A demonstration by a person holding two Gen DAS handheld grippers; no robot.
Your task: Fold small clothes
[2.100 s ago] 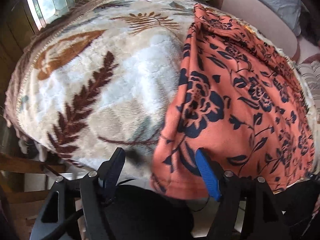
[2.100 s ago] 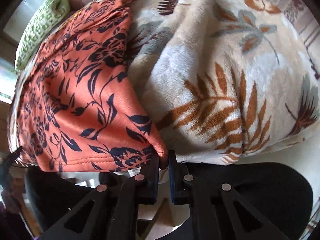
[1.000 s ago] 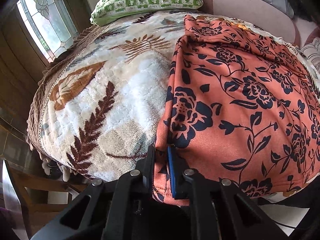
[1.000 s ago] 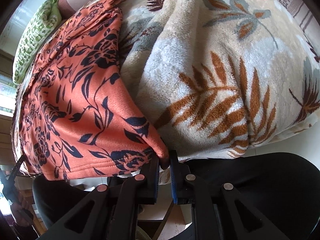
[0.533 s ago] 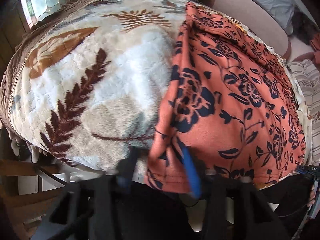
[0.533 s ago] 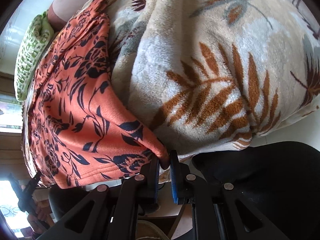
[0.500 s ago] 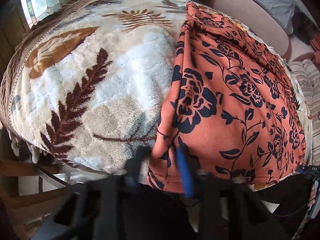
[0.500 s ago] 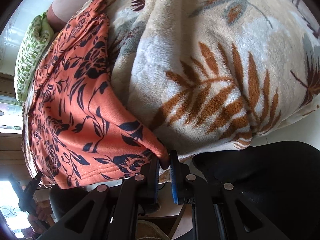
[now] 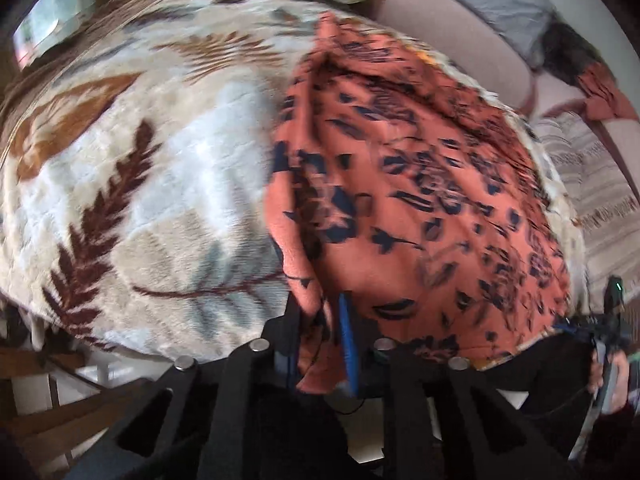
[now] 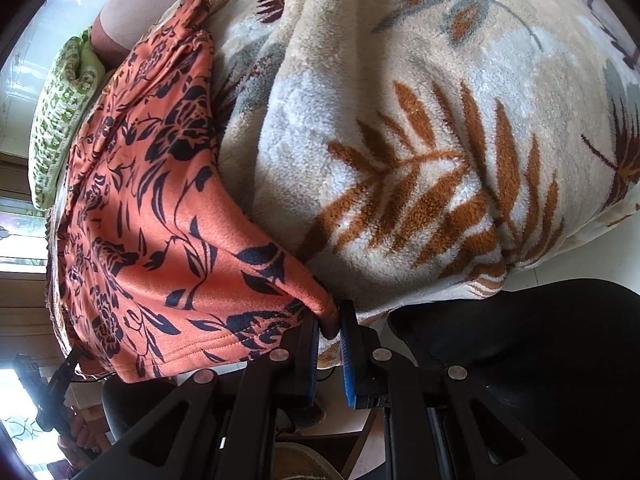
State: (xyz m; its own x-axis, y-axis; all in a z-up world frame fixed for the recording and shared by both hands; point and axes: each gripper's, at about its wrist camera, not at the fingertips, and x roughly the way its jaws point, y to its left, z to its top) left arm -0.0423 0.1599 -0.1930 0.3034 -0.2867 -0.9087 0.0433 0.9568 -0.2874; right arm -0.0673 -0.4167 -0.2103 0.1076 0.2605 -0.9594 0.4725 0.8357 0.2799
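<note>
Orange floral garment (image 10: 160,248) lay on fleece blanket (image 10: 400,160), right claw (image 10: 329,330) pinching its corner. Left claw (image 9: 320,320), jaws just opening, loosely straddled the other corner. Best regrip before lifting evenly.

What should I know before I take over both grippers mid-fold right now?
Left gripper: jaws have just been opening; a near corner of the orange floral garment hangs loosely between them.
Right gripper: shut on the other near corner.
The garment lies spread on the leaf-print blanket.
Done: laid out, corners reached.
Left: no fold yet; probably regrip with the left, then fold.
</note>
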